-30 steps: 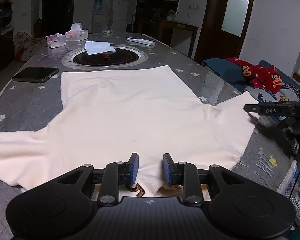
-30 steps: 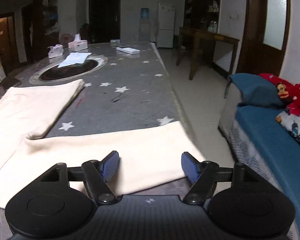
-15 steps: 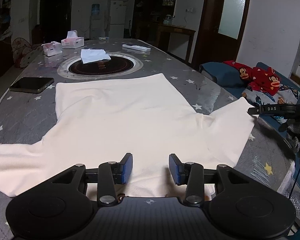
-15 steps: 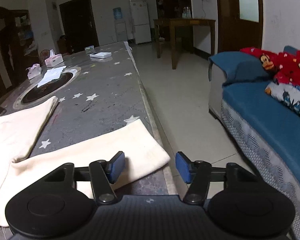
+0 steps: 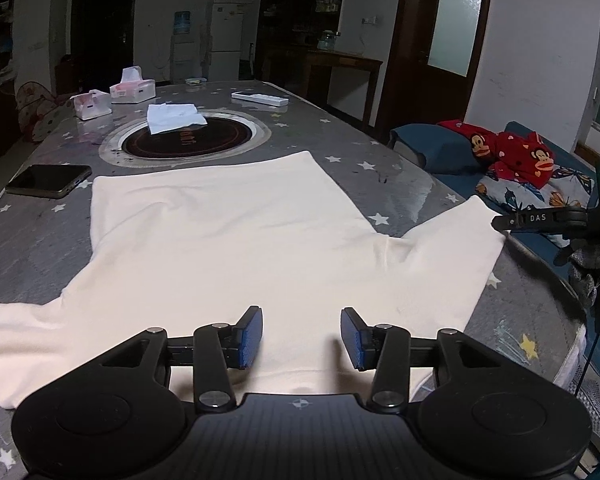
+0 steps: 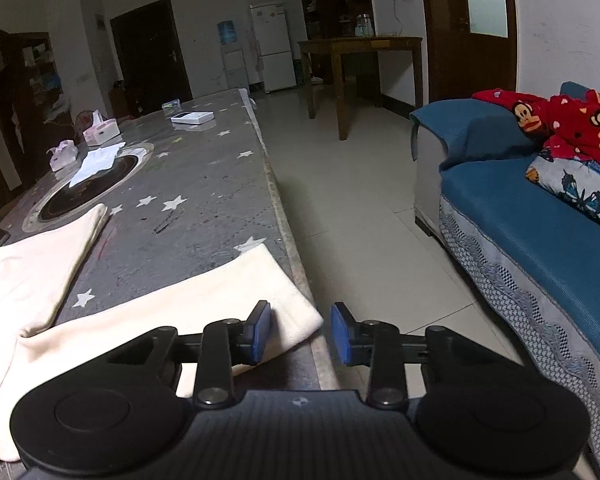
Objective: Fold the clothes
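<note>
A cream long-sleeved top point(image 5: 228, 240) lies flat on the grey star-patterned table point(image 5: 400, 184), sleeves spread left and right. My left gripper point(image 5: 301, 338) is open and empty, just above the garment's near edge at the collar. My right gripper point(image 6: 300, 334) is open at the cuff of the right sleeve point(image 6: 220, 300), which lies between its jaws at the table's right edge. The right gripper also shows in the left wrist view point(image 5: 540, 219), at the sleeve's end.
A phone point(image 5: 48, 180) lies at the left of the table. A round inset hob point(image 5: 188, 140) with a white cloth, two tissue boxes point(image 5: 132, 90) and a remote point(image 5: 260, 99) lie further back. A blue sofa point(image 6: 540, 220) with red clothes stands right of the table.
My left gripper has opened wider and drawn back a little from the collar. My right gripper has moved right along the sleeve to its cuff at the table edge.
</note>
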The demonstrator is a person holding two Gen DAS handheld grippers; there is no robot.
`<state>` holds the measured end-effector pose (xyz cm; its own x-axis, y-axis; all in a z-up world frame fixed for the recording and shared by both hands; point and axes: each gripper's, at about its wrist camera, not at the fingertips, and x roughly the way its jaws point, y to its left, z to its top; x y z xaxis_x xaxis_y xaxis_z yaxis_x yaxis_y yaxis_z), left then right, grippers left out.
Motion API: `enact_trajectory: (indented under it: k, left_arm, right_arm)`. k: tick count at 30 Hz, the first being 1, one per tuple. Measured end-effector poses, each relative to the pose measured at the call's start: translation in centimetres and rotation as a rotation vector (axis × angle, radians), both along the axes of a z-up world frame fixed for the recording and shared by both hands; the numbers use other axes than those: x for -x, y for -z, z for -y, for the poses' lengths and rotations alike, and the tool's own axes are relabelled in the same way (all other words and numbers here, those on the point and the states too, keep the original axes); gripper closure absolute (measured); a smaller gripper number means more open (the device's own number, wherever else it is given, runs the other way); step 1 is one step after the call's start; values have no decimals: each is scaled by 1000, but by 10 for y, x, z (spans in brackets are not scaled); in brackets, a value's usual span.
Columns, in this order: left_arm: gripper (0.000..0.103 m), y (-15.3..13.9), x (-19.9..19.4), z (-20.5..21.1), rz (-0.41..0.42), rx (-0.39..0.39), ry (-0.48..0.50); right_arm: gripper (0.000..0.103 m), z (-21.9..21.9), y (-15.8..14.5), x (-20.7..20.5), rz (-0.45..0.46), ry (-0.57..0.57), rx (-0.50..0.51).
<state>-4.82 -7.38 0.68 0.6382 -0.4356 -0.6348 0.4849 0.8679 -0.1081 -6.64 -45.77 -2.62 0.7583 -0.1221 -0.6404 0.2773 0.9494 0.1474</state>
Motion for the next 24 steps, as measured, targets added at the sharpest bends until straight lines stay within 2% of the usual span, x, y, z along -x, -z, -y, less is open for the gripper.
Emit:
enact_trajectory:
  k: [3, 4, 6, 9, 15, 24]
  left_arm:
    - [56, 0, -1, 6, 1, 0, 14]
    - [56, 0, -1, 8, 0, 0, 18]
    - [56, 2, -1, 12, -3, -2, 28]
    - [56, 5, -2, 18, -11, -12, 41]
    - [55, 9, -3, 27, -23, -19, 63]
    - [52, 17, -1, 36, -26, -23, 89]
  right_arm:
    - [71, 1, 0, 1, 5, -9, -9]
    - [74, 1, 0, 1, 8, -12, -12]
    - [88, 0, 0, 2, 16, -21, -13]
    - [93, 0, -5, 4, 29, -31, -23]
    - [94, -4, -25, 8, 83, -72, -49]
    - [95, -27, -76, 5, 185, -180, -62]
